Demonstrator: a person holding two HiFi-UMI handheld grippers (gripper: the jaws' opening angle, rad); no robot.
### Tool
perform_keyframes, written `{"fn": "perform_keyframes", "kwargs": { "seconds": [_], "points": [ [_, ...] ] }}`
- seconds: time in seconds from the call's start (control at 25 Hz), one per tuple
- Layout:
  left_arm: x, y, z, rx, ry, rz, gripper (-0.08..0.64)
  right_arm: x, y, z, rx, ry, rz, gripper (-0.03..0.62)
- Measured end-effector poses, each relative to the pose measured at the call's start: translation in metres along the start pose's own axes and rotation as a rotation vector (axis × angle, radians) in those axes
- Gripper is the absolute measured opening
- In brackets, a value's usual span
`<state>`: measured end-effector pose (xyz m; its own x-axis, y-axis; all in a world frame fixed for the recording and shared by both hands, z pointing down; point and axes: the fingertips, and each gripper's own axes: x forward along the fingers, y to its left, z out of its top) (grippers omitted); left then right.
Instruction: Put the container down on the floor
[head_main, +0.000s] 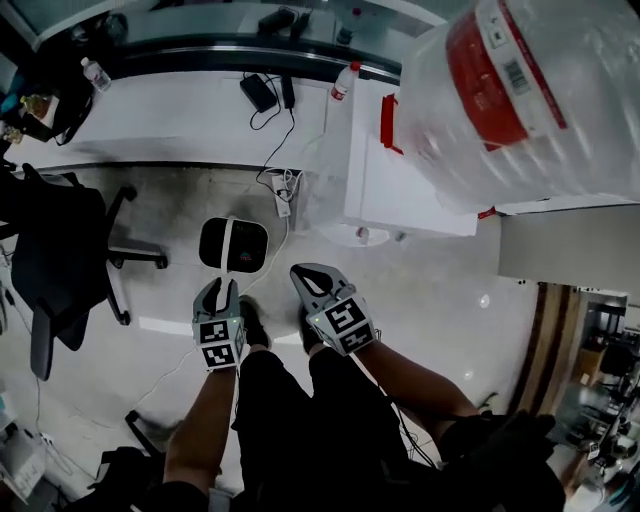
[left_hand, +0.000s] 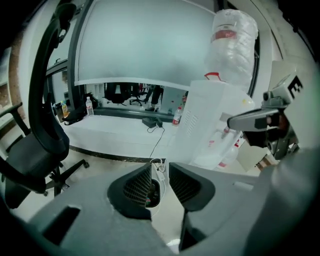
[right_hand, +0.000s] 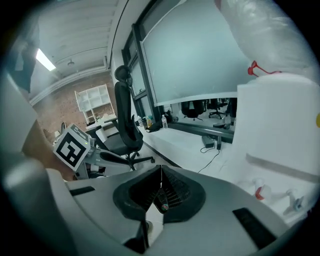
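The task looks done. On the floor (head_main: 430, 290), short of the desk (head_main: 180, 120) and btwn the dispenser (head_main: 400, 180) at right and the chair (head_main: 60, 250) at left, the container (head_main: 233, 245) stands alone. It sits just in front of the person's feet and just below a power strip (head_main: 283, 195) w/ its cable, and nothing touches it. Neither gripper has hold of it, and both hang over the person's legs, apart from the container. The left gripper (left_hand: 160, 169) has its jaws a little apart w/ nothing gripped btwn them; only floor shows through the gap. The right gripper (right_hand: 161, 172) has its jaws together at the tips and is likewise empty. What's left is prob. nothing beyond drawing the grippers clear, since the set-down itself seems complete. As for the container, from above it reads as a dark, rounded-corner body w/ a white band down the middle, poss. a handle or lid strip. A small reddish mark sits near the edge closest to the person. It appears to sit flat and upright, not tipped. Its contents, if any, can't be told from here.
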<state>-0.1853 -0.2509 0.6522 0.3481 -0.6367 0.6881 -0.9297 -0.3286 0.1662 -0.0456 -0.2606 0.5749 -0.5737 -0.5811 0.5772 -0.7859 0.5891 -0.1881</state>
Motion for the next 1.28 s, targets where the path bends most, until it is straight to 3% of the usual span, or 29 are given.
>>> {"fn": "perform_keyframes", "kwargs": {
  "seconds": [0.36,0.92,1.28],
  "points": [
    [-0.072,-0.028,0.075,0.009,-0.106,-0.030,0.035,-0.056,0.006,0.070,-0.042,-0.064,-0.022,0.008],
    [-0.172,-0.065,0.150,0.080,-0.271,-0.121,0.011,-0.117,0.037,0.136,-0.079,-0.163,0.006,0.006],
    [-0.214,-0.087,0.183,0.018,-0.373,-0.183,0.011,-0.159,0.052,0.183,-0.127,-0.270,0.001,0.006]
  ]
}}
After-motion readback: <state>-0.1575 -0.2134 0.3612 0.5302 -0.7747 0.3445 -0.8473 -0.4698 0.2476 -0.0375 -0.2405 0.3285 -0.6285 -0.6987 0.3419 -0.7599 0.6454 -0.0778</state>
